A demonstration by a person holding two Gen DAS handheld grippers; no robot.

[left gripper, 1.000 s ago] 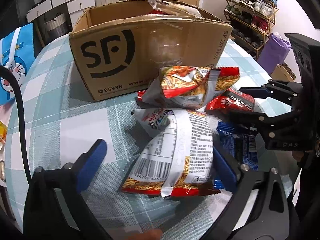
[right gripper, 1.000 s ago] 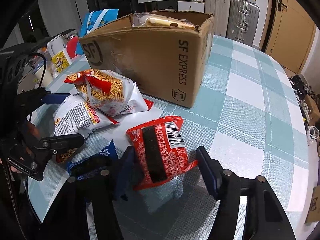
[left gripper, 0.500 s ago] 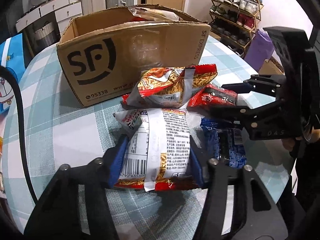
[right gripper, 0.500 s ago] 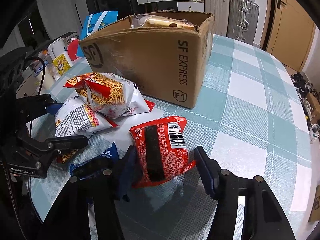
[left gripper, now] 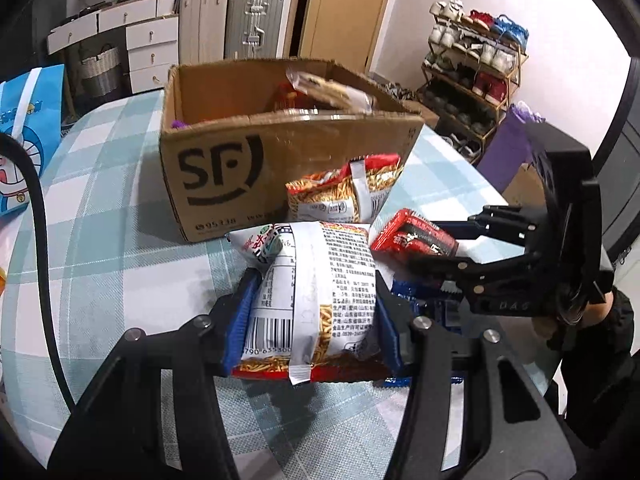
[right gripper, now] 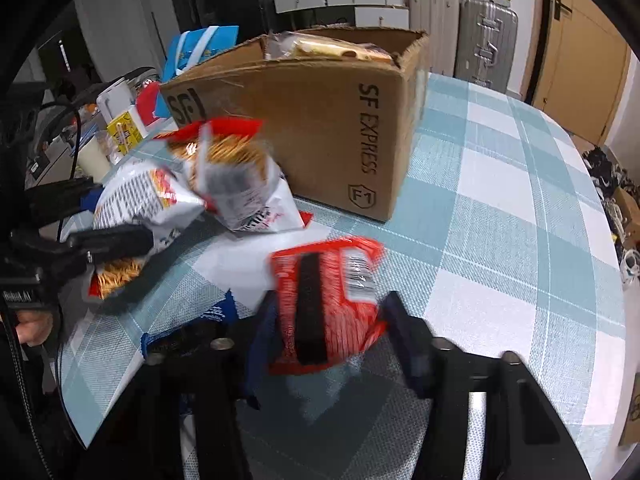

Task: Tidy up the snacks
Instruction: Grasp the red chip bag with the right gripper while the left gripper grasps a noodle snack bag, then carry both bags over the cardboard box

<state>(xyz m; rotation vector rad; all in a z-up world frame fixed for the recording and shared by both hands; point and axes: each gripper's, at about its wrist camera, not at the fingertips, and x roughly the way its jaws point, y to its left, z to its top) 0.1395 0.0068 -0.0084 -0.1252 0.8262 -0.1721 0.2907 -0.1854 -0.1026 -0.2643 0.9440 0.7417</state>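
Observation:
My left gripper (left gripper: 312, 320) is shut on a white and orange noodle snack bag (left gripper: 316, 292) and holds it raised off the checked table (left gripper: 100, 240). My right gripper (right gripper: 332, 328) is shut on a red snack bag (right gripper: 328, 300), also lifted; the gripper shows in the left wrist view (left gripper: 444, 248) too. A second orange noodle bag (left gripper: 344, 196) leans against the open SF cardboard box (left gripper: 248, 168), which holds several packets. A blue snack bag (left gripper: 424, 304) lies on the table under the grippers.
A blue cartoon bag (left gripper: 24, 148) stands at the table's left edge. Cups and small boxes (right gripper: 116, 128) crowd the far left of the table. Suitcases, drawers and a shoe rack (left gripper: 472, 80) stand behind the table.
Both grippers have closed on their bags and lifted them. The left gripper went from open around the noodle bag to gripping it; the right view is blurred with motion.

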